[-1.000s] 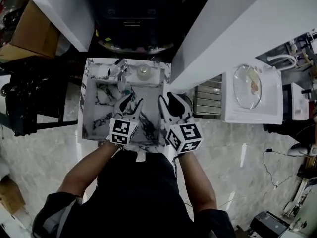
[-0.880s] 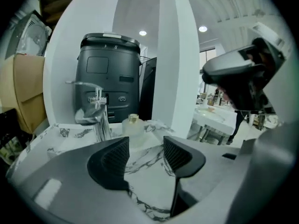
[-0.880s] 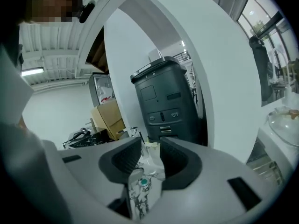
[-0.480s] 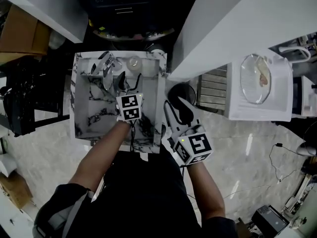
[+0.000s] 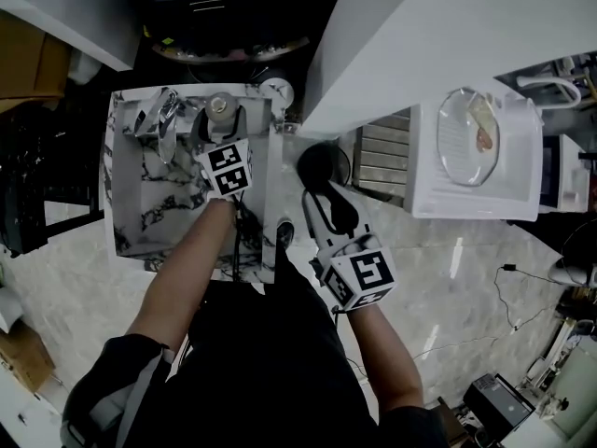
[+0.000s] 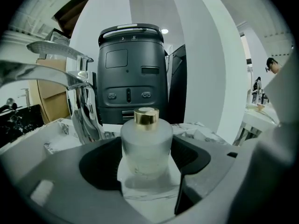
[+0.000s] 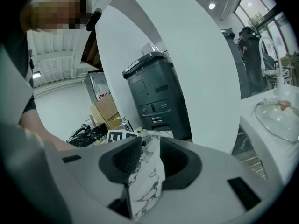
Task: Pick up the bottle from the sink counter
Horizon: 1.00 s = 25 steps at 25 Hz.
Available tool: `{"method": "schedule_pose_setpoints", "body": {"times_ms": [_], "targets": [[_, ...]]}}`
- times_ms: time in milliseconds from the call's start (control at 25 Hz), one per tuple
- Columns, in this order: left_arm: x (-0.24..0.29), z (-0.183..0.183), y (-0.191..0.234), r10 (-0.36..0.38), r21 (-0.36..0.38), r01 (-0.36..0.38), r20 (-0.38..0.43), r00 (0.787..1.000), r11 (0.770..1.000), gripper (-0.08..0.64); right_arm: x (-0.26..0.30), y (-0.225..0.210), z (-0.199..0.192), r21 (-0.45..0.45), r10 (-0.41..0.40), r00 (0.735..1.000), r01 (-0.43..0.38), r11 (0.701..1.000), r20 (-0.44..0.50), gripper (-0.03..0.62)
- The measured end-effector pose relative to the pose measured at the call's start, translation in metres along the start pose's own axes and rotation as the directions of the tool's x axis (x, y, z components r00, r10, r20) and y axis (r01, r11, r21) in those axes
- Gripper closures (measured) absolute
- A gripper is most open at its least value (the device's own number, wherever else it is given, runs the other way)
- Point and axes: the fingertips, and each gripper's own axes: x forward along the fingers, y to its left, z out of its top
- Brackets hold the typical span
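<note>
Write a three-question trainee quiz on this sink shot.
1. True or false: the bottle lies on its side.
2. Its cap is: A gold, B black, C red.
3. Which gripper has the bottle between its jaws?
Key: 1 false, it stands upright. 2 A. 3 the left gripper; its jaws are opening and not pressing on the bottle.

Tap: curved chrome faucet (image 6: 83,101), upright at left.
Behind: dark grey boxy machine (image 6: 131,73) with buttons.
Right: clear glass dome (image 5: 469,136) on white table (image 5: 438,199).
</note>
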Motion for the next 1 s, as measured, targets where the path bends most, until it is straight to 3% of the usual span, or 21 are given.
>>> {"method": "schedule_pose_setpoints", "body": {"times_ms": [440,840,1000], "targets": [[0.021,0.001,0.001,-0.032,0.014,0.032,-0.017,0.999,0.999,0.242,-0.008,-0.008,-0.012,0.051,-0.009,1.0,0.01,0.999,-0.016,0.488],[-0.011,0.001,-0.027,-0.249,0.028,0.251,-0.053,0.967,0.968,0.236,-0.01,0.018,-0.011,0.066,-0.004,1.0,0.003,0.998,0.01,0.488],[-0.044,-0.001,-0.036,-0.317,-0.01,0.318,-0.073,0.945,0.948,0.236,-0.008,0.026,-0.011,0.081,0.001,1.0,-0.002,0.997,0.02,0.488]]}}
